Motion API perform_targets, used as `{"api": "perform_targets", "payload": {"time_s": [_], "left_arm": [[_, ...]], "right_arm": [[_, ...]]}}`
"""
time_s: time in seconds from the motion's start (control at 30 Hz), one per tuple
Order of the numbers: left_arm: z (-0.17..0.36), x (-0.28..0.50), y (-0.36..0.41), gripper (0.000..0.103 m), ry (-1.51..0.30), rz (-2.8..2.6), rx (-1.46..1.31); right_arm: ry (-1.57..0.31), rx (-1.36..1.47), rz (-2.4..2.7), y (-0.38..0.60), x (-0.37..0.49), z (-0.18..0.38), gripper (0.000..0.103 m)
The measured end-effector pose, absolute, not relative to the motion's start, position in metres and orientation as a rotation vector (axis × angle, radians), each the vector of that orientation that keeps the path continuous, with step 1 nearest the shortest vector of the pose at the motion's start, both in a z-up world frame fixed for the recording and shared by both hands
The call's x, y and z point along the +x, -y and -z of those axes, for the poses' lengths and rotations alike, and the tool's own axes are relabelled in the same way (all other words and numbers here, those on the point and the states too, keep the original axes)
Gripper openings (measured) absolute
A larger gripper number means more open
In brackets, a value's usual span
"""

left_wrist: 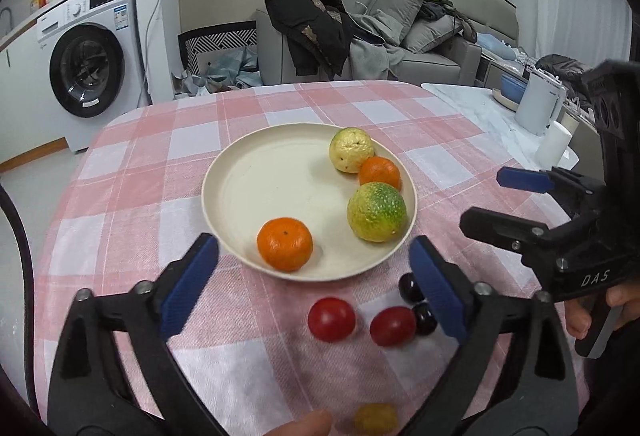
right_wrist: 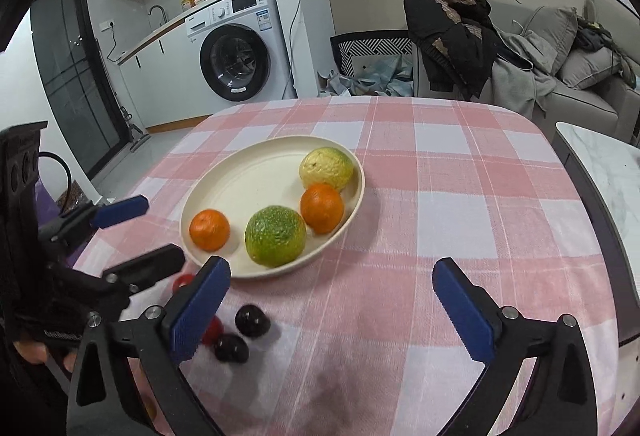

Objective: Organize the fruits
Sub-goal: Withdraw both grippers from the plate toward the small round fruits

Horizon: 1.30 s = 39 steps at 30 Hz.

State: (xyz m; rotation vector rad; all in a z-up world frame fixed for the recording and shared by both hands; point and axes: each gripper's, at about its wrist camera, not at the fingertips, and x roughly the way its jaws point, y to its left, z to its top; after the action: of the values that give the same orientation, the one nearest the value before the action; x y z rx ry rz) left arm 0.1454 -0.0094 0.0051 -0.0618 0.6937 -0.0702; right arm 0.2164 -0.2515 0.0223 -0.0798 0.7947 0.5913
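Four round fruits lie on the cream round plate [left_wrist: 240, 171] at the middle of the left wrist view: a small orange mandarin [left_wrist: 284, 244] at the plate's lower rim, a green-and-yellow bumpy citrus [left_wrist: 376, 211] at its right side, a second orange mandarin [left_wrist: 379, 173] just above that one, and a pale yellow bumpy citrus [left_wrist: 351, 149] at the upper right, touching the second mandarin. The plate stands on a pink-and-white checked tablecloth [left_wrist: 140, 175].

Below the plate, on the cloth, two red cherry tomatoes [left_wrist: 331, 318] lie side by side, with two dark purple grapes [left_wrist: 425, 318] just right of them, partly hidden by a blue pad. A small yellow fruit [left_wrist: 375, 418] sits at the bottom edge, blurred.

The left gripper [left_wrist: 314, 286] stands wide, its blue pads well apart in the lower part of the frame, nothing between them but cloth and the plate's near rim. The right gripper [right_wrist: 331, 310] is likewise spread wide over bare cloth in the lower middle of the right wrist view, holding nothing; the grapes lie just beside its left pad.

A white front-loading washing machine [left_wrist: 86, 63] stands at the upper left.
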Motion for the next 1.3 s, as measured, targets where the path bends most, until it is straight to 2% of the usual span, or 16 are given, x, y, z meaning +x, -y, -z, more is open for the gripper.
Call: {"api": "perform_targets", "payload": {"time_s": [0.6, 1.3], "left_arm": [[-0.013, 0.064, -0.009, 0.102, -0.683, 0.021, -0.078], [-0.002, 0.029, -0.001, 0.102, -0.707, 0.02, -0.052]], "right_arm": [[-0.827, -0.125, -0.615, 0.254, 0.164, -0.019, 0.103], [-0.866, -0.211, -0.686, 0.237, 0.128, -0.006, 0.103]]}}
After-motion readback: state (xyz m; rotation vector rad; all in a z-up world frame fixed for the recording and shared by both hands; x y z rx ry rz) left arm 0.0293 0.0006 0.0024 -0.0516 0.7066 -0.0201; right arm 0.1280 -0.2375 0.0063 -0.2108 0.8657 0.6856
